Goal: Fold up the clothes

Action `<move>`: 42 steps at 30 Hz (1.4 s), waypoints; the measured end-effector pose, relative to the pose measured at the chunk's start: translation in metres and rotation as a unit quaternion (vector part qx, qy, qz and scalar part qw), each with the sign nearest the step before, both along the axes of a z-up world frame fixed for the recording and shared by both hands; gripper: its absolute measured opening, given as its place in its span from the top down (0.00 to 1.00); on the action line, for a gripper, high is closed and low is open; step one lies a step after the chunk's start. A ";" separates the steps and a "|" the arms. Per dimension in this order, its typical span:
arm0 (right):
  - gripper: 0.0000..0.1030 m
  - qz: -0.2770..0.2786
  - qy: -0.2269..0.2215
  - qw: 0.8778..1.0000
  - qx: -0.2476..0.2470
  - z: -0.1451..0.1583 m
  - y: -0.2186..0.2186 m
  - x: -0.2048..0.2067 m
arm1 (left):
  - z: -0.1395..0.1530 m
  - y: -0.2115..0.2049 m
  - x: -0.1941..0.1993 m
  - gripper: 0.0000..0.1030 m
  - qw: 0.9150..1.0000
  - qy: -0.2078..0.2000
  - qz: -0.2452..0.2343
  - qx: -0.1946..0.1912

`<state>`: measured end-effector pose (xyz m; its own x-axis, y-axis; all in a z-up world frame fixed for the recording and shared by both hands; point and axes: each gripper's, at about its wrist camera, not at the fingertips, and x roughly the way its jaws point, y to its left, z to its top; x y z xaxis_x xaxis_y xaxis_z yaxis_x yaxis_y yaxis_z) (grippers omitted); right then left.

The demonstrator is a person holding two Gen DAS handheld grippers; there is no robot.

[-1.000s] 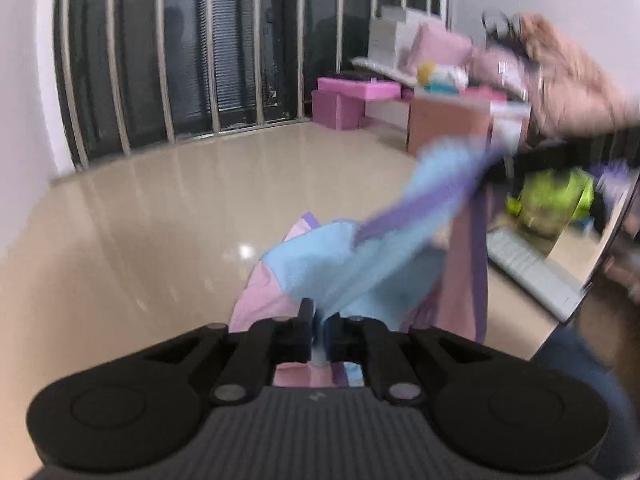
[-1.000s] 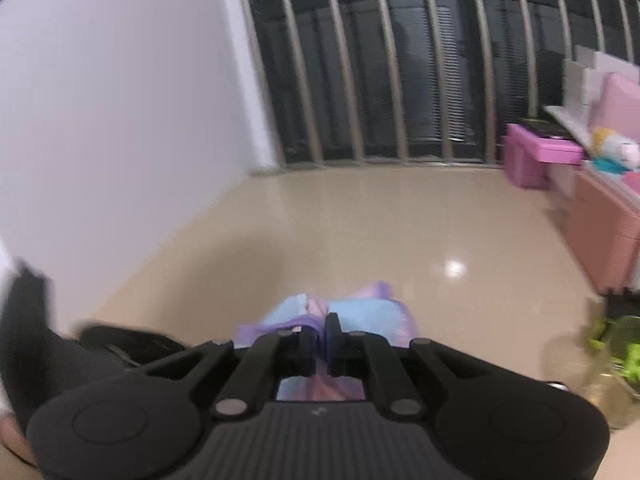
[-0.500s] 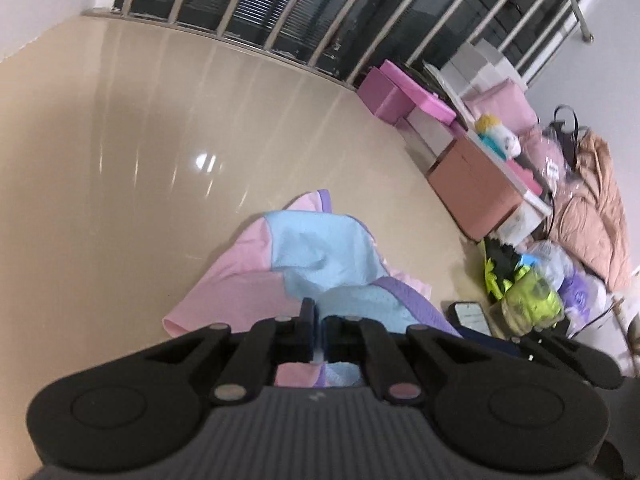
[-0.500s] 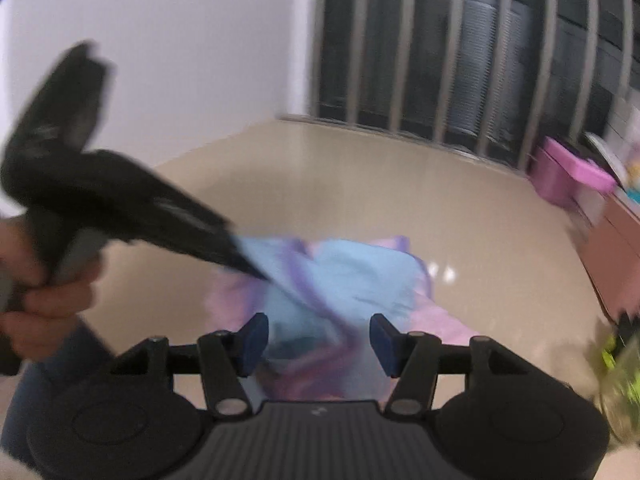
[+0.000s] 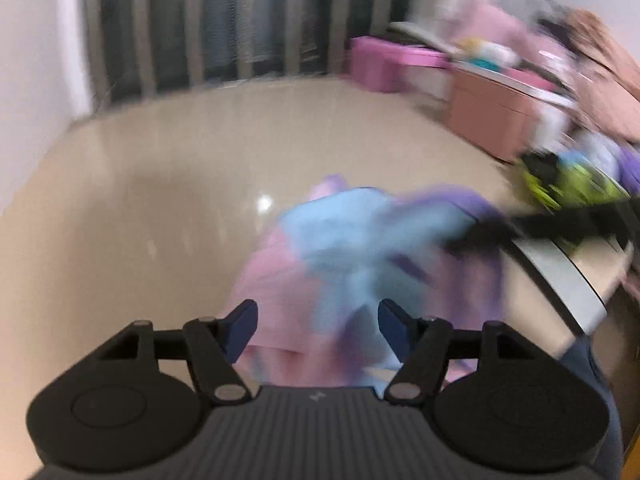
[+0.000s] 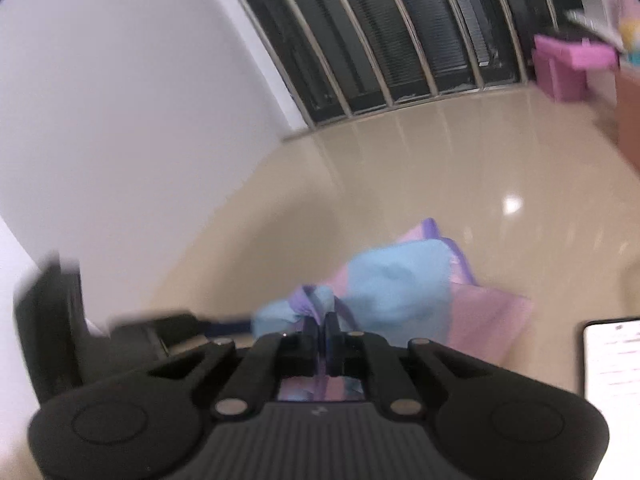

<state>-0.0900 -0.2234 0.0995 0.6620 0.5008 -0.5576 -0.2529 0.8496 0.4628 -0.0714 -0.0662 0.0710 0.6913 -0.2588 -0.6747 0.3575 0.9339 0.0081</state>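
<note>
Since half a second ago your two grips have swapped: your left gripper (image 5: 318, 322), then pinched on the cloth, has just been opening and its jaws now stand wide apart with the garment (image 5: 360, 264) lying loose between and beyond them, while your right gripper (image 6: 321, 330), then spread, has just been closing and its jaws now meet on a purple-edged fold of the cloth. That garment (image 6: 400, 292), a pink, light-blue and purple piece, lies crumpled on the glossy beige floor (image 5: 160, 200), partly lifted toward your right gripper (image 5: 500, 232), which shows in the left view as a dark blurred bar reaching in from the right. In the right view your left gripper (image 6: 152, 328) sits low at the left, just beside the cloth. A phone (image 6: 612, 360) with a lit screen lies on the floor to the right of the garment. Farther off, pink boxes (image 5: 392, 64) stand against the barred window (image 6: 400, 32); the left view is blurred.
</note>
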 end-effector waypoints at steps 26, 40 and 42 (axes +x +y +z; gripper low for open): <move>0.97 -0.013 0.047 0.996 -0.079 -0.026 0.011 0.032 | 0.017 0.061 -0.016 0.76 0.997 -0.065 0.027 0.002; 0.56 -0.049 -0.035 0.987 -0.151 -0.013 0.033 -0.009 | 0.026 0.084 0.006 0.98 0.993 0.003 0.080 -0.084; 0.60 -0.030 -0.049 0.986 -0.159 -0.012 0.049 -0.024 | 0.032 0.084 0.007 0.98 0.993 -0.002 0.087 -0.085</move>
